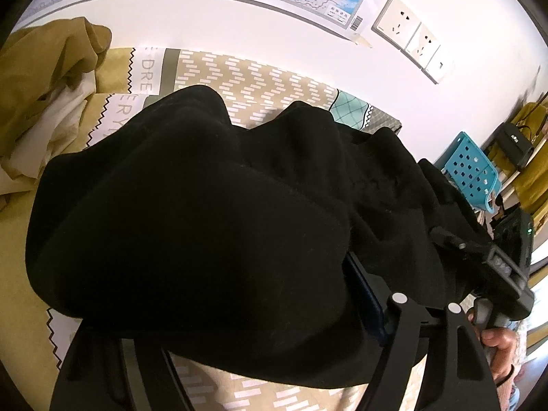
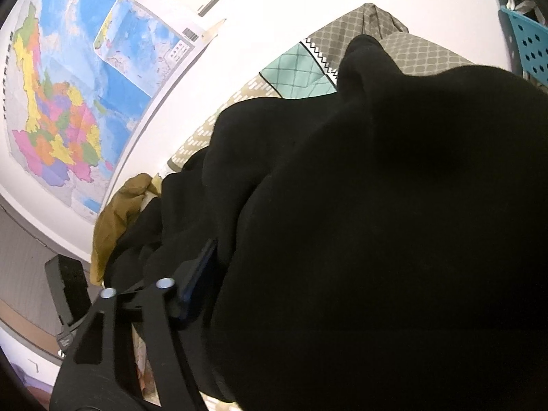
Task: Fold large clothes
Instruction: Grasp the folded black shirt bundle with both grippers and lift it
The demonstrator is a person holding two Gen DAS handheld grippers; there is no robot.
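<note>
A black garment (image 1: pixel 205 212) is bunching up in a big mound on the bed (image 1: pixel 260 78), lying over its patterned cover and filling the middle of both wrist views. The left gripper (image 1: pixel 274 311) is pushing in under the near edge of the garment; cloth is draping over its left finger and lying between the jaws, but whether they are clenching it I cannot tell. The right gripper (image 2: pixel 294 274) is sitting at the right end of the mound, with one blue-padded finger (image 2: pixel 198 274) showing and the other buried under cloth; its grip cannot be told either. In the left view a hand (image 1: pixel 496 349) is holding the right gripper's handle. An olive cloth (image 1: pixel 51 68) is lying at the far left of the bed. A map (image 2: pixel 61 102) is hanging on the wall behind, sockets (image 1: pixel 407 34) beside it, and a blue basket (image 1: pixel 469 167) is standing at the right.
</note>
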